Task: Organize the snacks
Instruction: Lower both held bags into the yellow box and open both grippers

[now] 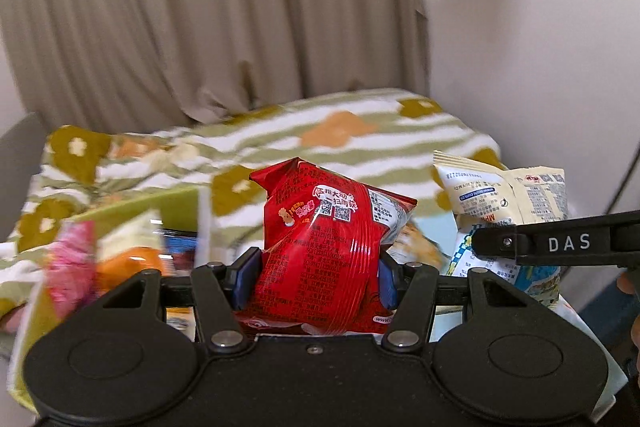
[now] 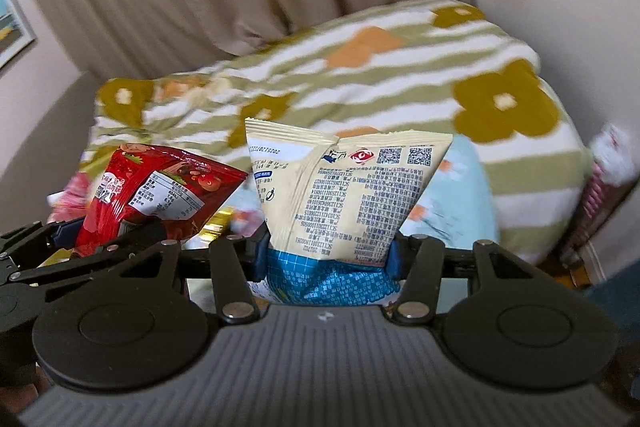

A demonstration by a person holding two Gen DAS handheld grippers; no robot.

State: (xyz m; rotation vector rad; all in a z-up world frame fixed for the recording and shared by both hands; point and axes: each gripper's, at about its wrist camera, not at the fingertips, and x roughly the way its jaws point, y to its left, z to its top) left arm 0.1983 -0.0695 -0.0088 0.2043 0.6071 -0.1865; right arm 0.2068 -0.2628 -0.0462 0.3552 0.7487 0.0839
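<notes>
Red foil snack pack (image 1: 328, 247) sits pinched between the blue pads of the left gripper (image 1: 314, 277), clamped low on the pack, top end sticking up and tilted toward 1 o'clock. Cream-and-blue snack pack (image 2: 344, 203) is gripped the same way by the right gripper (image 2: 326, 259), pads squeezing the waist where cream print meets blue, sealed top edge upright. In the right wrist view the red pack shows at 9 o'clock of the cream one, the two near each other but apart.

Both packs look clear of any surface. Behind them: a green-striped flowered blanket (image 1: 280, 147) on a bed, beige curtain (image 1: 200, 7) at 12 o'clock, pale wall at 2 o'clock.

At 8 o'clock in the left wrist view is a blurred yellow-green container (image 1: 132, 201) with pink and orange packets inside; looks like the sorting target, can't confirm. A few more wrappers lie under the grippers, too blurred to name.

Progress call: midway. Some snacks appear already binned, two are in hand, neither is placed. Left: drop both, then clear the loose ones.
</notes>
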